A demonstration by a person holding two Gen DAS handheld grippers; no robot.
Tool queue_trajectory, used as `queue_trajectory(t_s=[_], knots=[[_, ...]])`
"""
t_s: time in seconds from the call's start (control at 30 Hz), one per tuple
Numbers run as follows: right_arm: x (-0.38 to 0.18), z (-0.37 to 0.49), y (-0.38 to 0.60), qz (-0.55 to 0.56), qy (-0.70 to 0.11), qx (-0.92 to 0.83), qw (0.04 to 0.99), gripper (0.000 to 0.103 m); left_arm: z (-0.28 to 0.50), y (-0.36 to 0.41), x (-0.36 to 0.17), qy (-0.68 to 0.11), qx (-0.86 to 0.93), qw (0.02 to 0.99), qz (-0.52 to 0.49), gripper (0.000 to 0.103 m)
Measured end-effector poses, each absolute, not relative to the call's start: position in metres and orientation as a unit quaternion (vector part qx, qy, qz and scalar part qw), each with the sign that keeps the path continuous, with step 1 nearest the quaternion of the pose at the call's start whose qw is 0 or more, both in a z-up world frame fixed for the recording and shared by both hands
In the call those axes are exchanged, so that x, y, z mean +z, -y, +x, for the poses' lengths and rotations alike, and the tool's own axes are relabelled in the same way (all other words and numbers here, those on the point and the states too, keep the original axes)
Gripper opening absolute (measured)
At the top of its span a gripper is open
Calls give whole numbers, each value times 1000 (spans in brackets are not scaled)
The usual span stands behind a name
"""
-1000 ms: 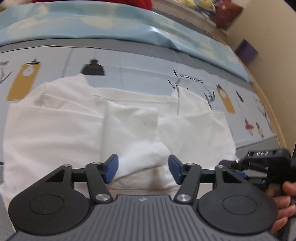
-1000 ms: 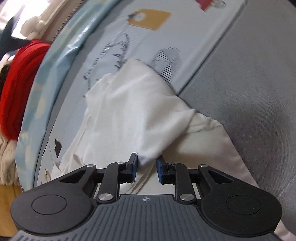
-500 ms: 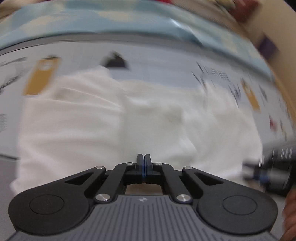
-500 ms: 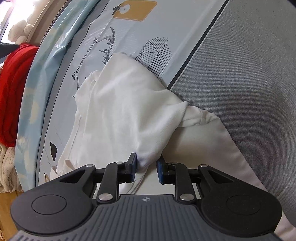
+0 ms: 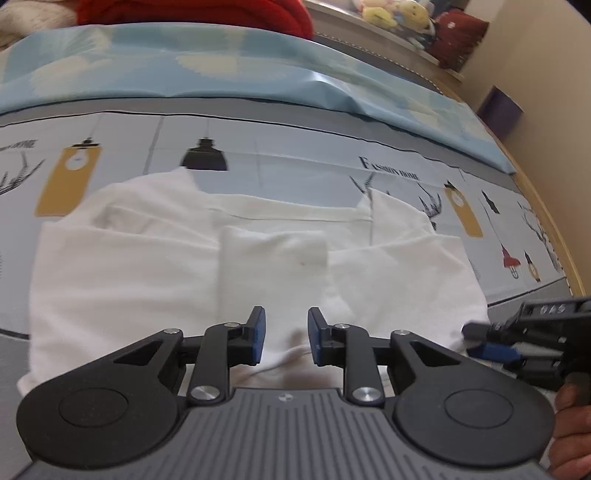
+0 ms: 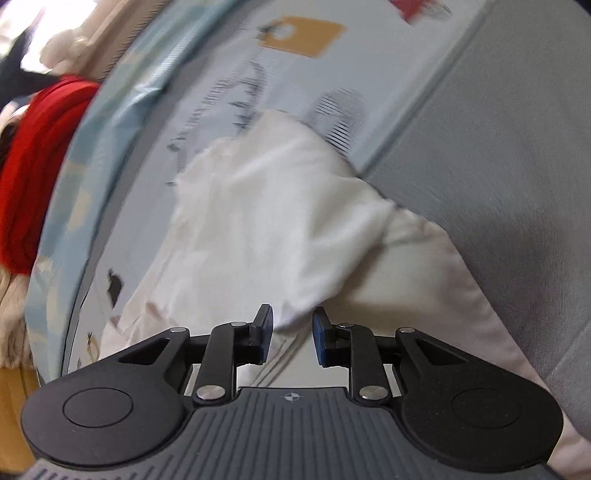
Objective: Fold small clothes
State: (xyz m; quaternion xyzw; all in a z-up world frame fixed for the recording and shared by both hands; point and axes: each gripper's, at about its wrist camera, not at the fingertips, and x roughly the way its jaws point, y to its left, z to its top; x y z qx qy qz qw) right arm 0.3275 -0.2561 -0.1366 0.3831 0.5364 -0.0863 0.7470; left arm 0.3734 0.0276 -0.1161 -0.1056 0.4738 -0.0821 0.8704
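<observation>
A white garment (image 5: 147, 273) lies partly folded on the printed bed sheet (image 5: 295, 166), with a small folded flap (image 5: 273, 254) on its middle. My left gripper (image 5: 284, 332) hovers over the garment's near edge. Its jaws are opening, cloth lies under the gap, and the pads do not press on it. In the right wrist view, my right gripper (image 6: 290, 332) is shut on a thick folded corner of the garment (image 6: 280, 221), which is blurred. The right gripper (image 5: 480, 341) also shows at the cloth's right corner, with a person's hand (image 5: 569, 435) on it.
A light blue quilt (image 5: 221, 66) runs along the far side of the bed, with red fabric (image 6: 33, 155) and plush toys (image 5: 395, 14) beyond it. Grey bed cover (image 6: 498, 166) lies to the right of the garment. A purple box (image 5: 498, 110) stands by the wall.
The left gripper shut over the garment's near edge half a second ago and has now parted again. The right gripper keeps its hold on the corner and has shifted slightly.
</observation>
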Motion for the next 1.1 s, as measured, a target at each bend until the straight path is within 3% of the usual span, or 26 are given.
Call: queue_trajectory(t_s=[0.23, 0.5, 0.53, 0.6, 0.63, 0.8, 1.0, 1.1], knots=[[-122, 334, 262, 335, -509, -88, 788, 24, 385, -4, -138, -483, -87, 866, -93, 53], [-159, 334, 286, 394, -548, -133, 726, 25, 387, 31, -160, -492, -85, 866, -40, 56], [-161, 334, 287, 397, -550, -136, 722, 25, 386, 34, -162, -489, -85, 868, -26, 54], [-162, 334, 286, 396, -551, -137, 722, 25, 385, 33, -162, -478, -75, 875, -12, 27], [-162, 335, 285, 392, -552, -137, 723, 25, 384, 27, -157, -472, -68, 879, -22, 7], [-163, 336, 284, 392, -553, -136, 723, 26, 373, -30, -107, -418, 36, 903, -95, 7], [-161, 335, 282, 389, -550, -146, 724, 26, 332, -135, -78, -391, 262, 854, -221, 27], [-159, 333, 279, 384, -548, -152, 727, 26, 328, -167, -85, -395, 294, 824, -280, 28]])
